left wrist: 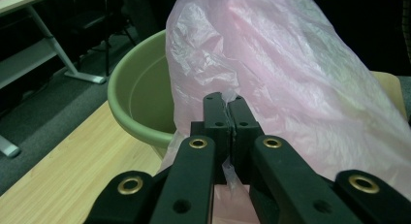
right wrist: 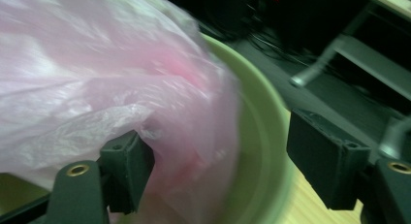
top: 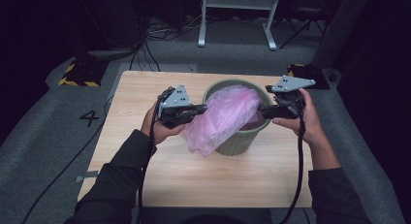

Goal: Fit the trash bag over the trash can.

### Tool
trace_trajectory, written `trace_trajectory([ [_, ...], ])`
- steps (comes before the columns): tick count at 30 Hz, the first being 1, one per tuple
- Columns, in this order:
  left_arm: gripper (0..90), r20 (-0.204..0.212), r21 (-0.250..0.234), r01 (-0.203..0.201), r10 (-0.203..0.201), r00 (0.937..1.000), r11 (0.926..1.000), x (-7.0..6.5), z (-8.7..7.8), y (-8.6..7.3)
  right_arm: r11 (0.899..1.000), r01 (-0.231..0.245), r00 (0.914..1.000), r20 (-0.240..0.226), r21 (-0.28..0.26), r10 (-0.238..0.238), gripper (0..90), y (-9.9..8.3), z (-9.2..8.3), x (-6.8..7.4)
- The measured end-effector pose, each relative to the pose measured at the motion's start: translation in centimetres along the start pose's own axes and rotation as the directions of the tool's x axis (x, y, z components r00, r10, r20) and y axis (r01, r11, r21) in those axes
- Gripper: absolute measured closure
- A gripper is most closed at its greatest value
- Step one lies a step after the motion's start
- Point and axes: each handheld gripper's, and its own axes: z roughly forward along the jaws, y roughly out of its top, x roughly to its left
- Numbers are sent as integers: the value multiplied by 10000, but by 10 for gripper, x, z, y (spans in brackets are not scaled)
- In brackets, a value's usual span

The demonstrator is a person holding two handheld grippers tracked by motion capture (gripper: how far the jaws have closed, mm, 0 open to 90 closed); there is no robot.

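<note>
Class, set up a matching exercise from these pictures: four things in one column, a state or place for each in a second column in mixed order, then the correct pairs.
Things:
1. left hand-held gripper
2. right hand-held gripper
3. pink plastic bag
4. green bin

States or places:
A. stands on the wooden table
B. jaws apart
C. clamped shut on thin film
D. drapes over the rim

Pairs: 1-C, 2-B, 3-D, 4-A
</note>
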Motion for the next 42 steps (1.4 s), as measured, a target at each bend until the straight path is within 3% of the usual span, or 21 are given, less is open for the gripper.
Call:
trace_trajectory([
  [1, 893, -120, -35, 115, -115, 9999, 9999, 2, -1, 0, 9993, -338, 9991, -244, 166, 342, 321, -4, 1, -7],
  [2, 894, -120, -35, 115, -115, 9999, 9999, 2, -1, 0, 9993, -338, 9991, -244, 166, 342, 321, -4, 1, -7],
  [3, 894, -191, -77, 123, -125, 9997, 9999, 3, -3, 0, 9971, -762, 9952, -618, 50, 764, 373, -9, 2, -13],
  [8, 894, -383, -175, 369, -375, 9986, 9992, 10, -8, -1, 9960, -791, 9929, -922, -415, 750, 502, -15, -3, -19],
  [12, 896, -563, -277, 362, -377, 9977, 9990, 12, -10, 0, 9949, -553, 9907, -1289, -840, 442, 490, -11, -7, -14],
  [14, 896, -510, -448, 558, -581, 9970, 9974, 16, -13, 1, 9971, -262, 9930, -1167, -714, 177, 580, -9, -6, -10],
  [15, 896, -536, -532, 608, -637, 9965, 9967, 17, -14, 2, 9971, -262, 9930, -1167, -714, 177, 580, -9, -6, -10],
  [16, 896, -560, -557, 625, -656, 9963, 9965, 18, -15, 2, 9980, -136, 9919, -1271, -621, 56, 687, -8, -4, -8],
  [17, 896, -558, -547, 628, -659, 9963, 9965, 18, -15, 3, 9999, -8, 9888, -1495, -125, -11, 811, -7, 6, -6],
  [19, 895, -570, -468, 585, -612, 9965, 9972, 18, -14, 4, 10000, 41, 9883, -1524, 69, -29, 843, -6, 10, -4],
  [20, 895, -587, -421, 583, -607, 9964, 9974, 18, -13, 4, 9975, 203, 9840, -1778, 679, -79, 867, -6, 22, -2],
  [23, 895, -659, -237, 594, -608, 9960, 9980, 19, -9, 5, 9918, 84, 9798, -1995, 1274, 173, 824, -6, 33, -1],
  [24, 895, -693, -172, 600, -611, 9957, 9980, 20, -8, 5, 9894, -62, 9798, -1967, 1451, 350, 640, -7, 37, -1],
  [26, 896, -737, -81, 680, -684, 9949, 9977, 22, -6, 4, 9904, -100, 9811, -1899, 1377, 363, 590, -7, 37, -1],
  [27, 896, -799, -38, 721, -721, 9942, 9974, 24, -5, 4, 9941, -167, 9768, -2105, 1071, 391, 458, -10, 32, -4],
  [28, 896, -852, 1, 793, -791, 9932, 9968, 25, -4, 3, 9941, -167, 9768, -2105, 1071, 391, 458, -10, 32, -4],
  [30, 896, -945, 43, 934, -926, 9912, 9956, 29, -4, 2, 9942, -383, 9749, -2146, 1007, 593, 326, -14, 26, -8],
  [31, 896, -963, 26, 1007, -999, 9903, 9949, 30, -4, 2, 9968, -495, 9697, -2361, 622, 629, 296, -17, 18, -13],
  [37, 896, -1061, 86, 1131, -1116, 9881, 9935, 33, -3, -1, 9989, -460, 9671, -2508, -106, 418, 237, -25, -5, -20],
  [40, 894, -895, 29, 1135, -1128, 9896, 9935, 32, -2, -1, 9988, -381, 9781, -2060, -323, 307, 244, -31, -16, -25],
  [42, 867, -863, 22, 1003, -997, 9913, 9950, 28, 0, 2, 9969, -591, 9788, -1993, -522, 476, 245, -33, -20, -27],
])
